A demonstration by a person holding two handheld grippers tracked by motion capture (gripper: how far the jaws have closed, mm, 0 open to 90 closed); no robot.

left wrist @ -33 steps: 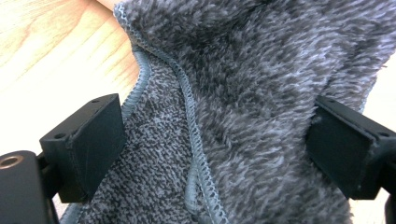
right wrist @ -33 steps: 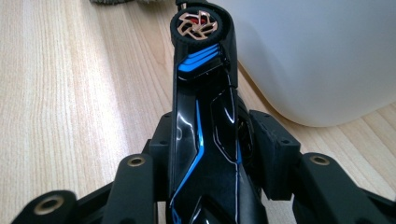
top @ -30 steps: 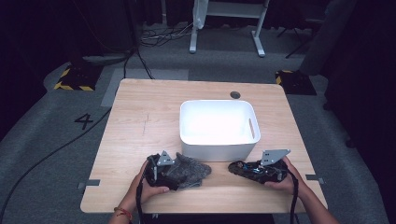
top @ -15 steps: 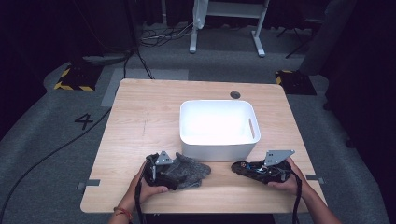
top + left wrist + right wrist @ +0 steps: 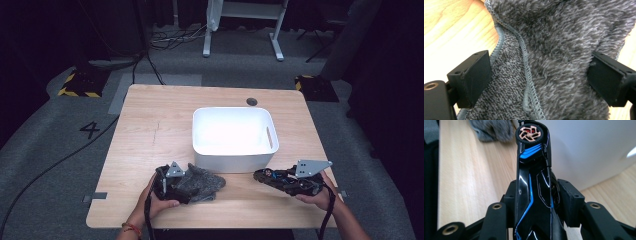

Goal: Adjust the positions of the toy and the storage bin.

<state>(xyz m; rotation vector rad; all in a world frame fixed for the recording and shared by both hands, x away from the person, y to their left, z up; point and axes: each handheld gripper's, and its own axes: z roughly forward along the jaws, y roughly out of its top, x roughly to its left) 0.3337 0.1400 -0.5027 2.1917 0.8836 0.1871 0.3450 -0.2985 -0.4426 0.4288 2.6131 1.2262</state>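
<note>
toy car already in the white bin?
No: the toy car is clamped between the right gripper jaws, outside the white bin.

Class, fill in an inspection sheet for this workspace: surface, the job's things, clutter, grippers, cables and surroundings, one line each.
Surface: wooden table, with a round grommet near the far edge.
Job's things: grey fleecy cloth crumpled near the front edge; black and blue toy car; white bin mid-table, nothing seen inside.
Clutter: grey tape tab at the left front edge.
Grippers: left gripper open, jaws astride the cloth; right gripper shut on the toy car.
Cables: a black cable crosses the floor.
Surroundings: grey floor, hazard-striped blocks, white stand.
</note>
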